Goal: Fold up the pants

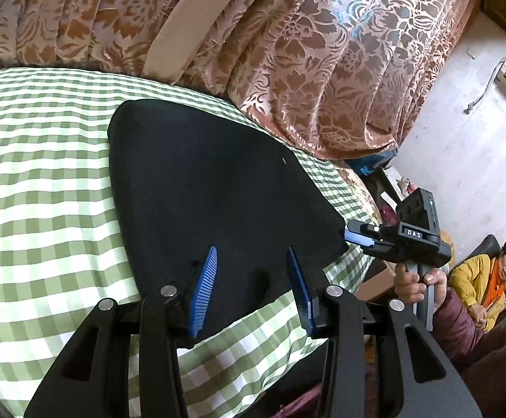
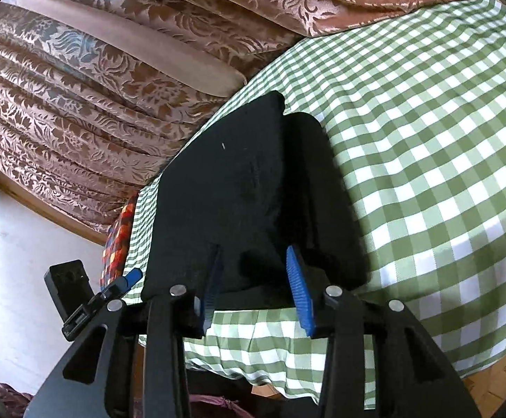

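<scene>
The black pants [image 1: 214, 191] lie folded into a compact, flat bundle on a bed covered by a green-and-white checked sheet [image 1: 44, 174], close to the bed's near edge and toward the corner where the sheet drops away at the side. In the right wrist view the bundle [image 2: 232, 202] shows a second layer stepped out along its right side, and its far end reaches toward the brown floral curtain [image 2: 78, 111] that hangs behind the bed. The left gripper [image 1: 253, 285] hovers over the near edge of the pants with its blue ribbed fingers [image 1: 202, 292] apart; dark cloth shows between them, but the pads do not press on it. The right gripper [image 2: 256, 289] is likewise over the near edge of the bundle, its fingers [image 2: 300, 292] apart with nothing pinched between them. From the left wrist view the right gripper [image 1: 360, 235] appears at the side edge of the bed, its tips just at the corner of the pants, gripped by a hand [image 1: 416, 282] in a dark maroon sleeve. Beyond it a person in a yellow jacket [image 1: 479, 275] sits near a white wall. A patterned red-and-orange cloth [image 2: 117, 244] shows at the bed's side edge in the right wrist view.
</scene>
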A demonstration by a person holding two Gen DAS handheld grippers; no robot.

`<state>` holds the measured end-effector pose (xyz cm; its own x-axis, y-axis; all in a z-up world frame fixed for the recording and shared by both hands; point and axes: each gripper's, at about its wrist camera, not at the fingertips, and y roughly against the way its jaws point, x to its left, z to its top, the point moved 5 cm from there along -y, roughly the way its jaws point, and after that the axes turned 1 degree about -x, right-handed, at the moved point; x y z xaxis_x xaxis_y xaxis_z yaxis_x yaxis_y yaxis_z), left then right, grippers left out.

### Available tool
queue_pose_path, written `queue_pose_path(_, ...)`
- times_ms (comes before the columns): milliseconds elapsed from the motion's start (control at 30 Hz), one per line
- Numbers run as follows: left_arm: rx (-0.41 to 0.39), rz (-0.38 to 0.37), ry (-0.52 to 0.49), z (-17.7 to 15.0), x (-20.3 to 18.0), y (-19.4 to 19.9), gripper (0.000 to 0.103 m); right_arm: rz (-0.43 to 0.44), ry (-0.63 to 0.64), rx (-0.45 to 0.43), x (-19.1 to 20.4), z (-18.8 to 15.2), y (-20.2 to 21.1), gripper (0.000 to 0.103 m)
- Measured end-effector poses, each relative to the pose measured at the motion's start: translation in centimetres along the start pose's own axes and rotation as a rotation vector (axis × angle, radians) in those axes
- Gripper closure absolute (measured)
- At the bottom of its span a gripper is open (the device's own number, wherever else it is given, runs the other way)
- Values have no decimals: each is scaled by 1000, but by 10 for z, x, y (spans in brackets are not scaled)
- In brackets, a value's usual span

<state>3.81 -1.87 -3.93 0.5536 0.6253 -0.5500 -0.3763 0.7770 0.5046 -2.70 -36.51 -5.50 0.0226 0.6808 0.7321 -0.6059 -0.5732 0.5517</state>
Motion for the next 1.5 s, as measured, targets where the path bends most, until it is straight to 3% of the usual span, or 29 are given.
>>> queue_pose_path(133,20,4,-11,-2,0,-4,63,-21,22,2,1,-4,-6,66)
queue_pose_path(167,29,3,-14,-3,0,-7,63,-37,39,8,3,-4,-9,76)
queue_pose_path(267,45,13,-28,-5,-3,-12,63,-98,104,9,10,-5,-13,93)
queue_pose_path(400,19,-5,-63,3,-13,-1,63,-94,170,-39,29,-2,13,103)
queue_pose_path(500,22,-29,-77,4,-16,1,63,-132,175,-30,18,-9,19,103)
queue_pose_path(600,92,-22,-62,-11,-11,-19,63,-177,125,28,-8,-22,-3,103)
queue_pose_path(767,79,-23,-23,-17,-5,-20,63,-68,67,-28,-5,-16,15,99)
queue_pose_path(833,71,-17,-27,-15,-5,-16,63,-34,55,-42,-2,-12,24,85)
queue_pose_path(867,71,-14,-30,-14,-4,-15,63,-26,51,-60,-1,-11,29,65)
queue_pose_path(900,72,-13,-30,-14,-4,-16,63,-28,57,-66,0,-10,30,64)
queue_pose_path(1033,51,-20,-31,-12,-6,-15,63,-77,89,-23,4,-15,8,66)
queue_pose_path(1100,42,-14,-44,-10,-8,-14,63,-109,114,-4,5,-16,-4,89)
queue_pose_path(1167,30,-11,-54,-7,-11,-11,63,-153,156,8,10,-19,-9,96)
queue_pose_path(1333,-26,-35,-98,4,-25,5,63,-198,216,-16,12,-21,13,101)
queue_pose_path(1400,24,-6,-95,-3,-19,-8,63,-259,200,32,-7,-28,-3,103)
queue_pose_path(1500,123,43,-64,-21,-5,-36,63,-256,167,53,-21,-33,-17,103)
